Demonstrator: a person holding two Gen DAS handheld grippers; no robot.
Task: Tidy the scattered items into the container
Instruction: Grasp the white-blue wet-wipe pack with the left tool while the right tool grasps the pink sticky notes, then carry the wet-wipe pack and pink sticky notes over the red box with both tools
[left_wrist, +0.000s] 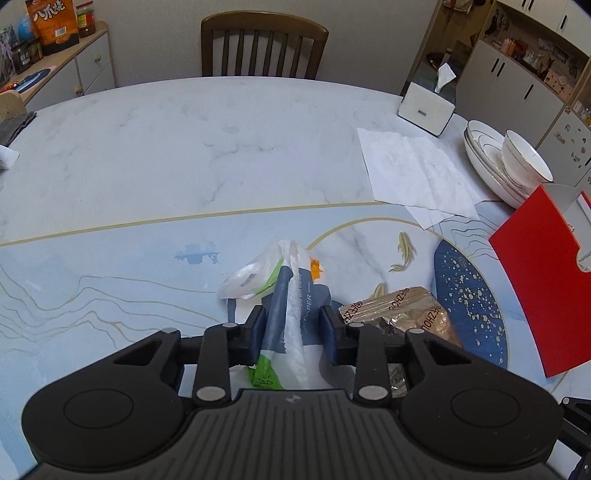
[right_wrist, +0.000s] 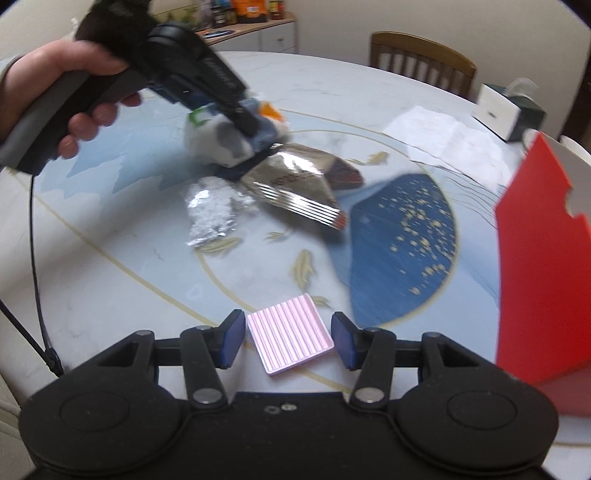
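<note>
Looking along our left hand-held gripper (left_wrist: 293, 326), we saw its blue pads clenched on a crumpled tissue pack wrapper (left_wrist: 286, 295) lying on the counter (left_wrist: 147, 147), with a brown snack bag (left_wrist: 402, 314) just to its right. Our right hand-held gripper (right_wrist: 288, 339) stood released around a pink ribbed pad (right_wrist: 290, 338), pads apart from its edges. Further right of both stood the red container (right_wrist: 535, 258).

Left gripper (left_wrist: 293, 330) clamped, right gripper (right_wrist: 288, 341) apart
</note>
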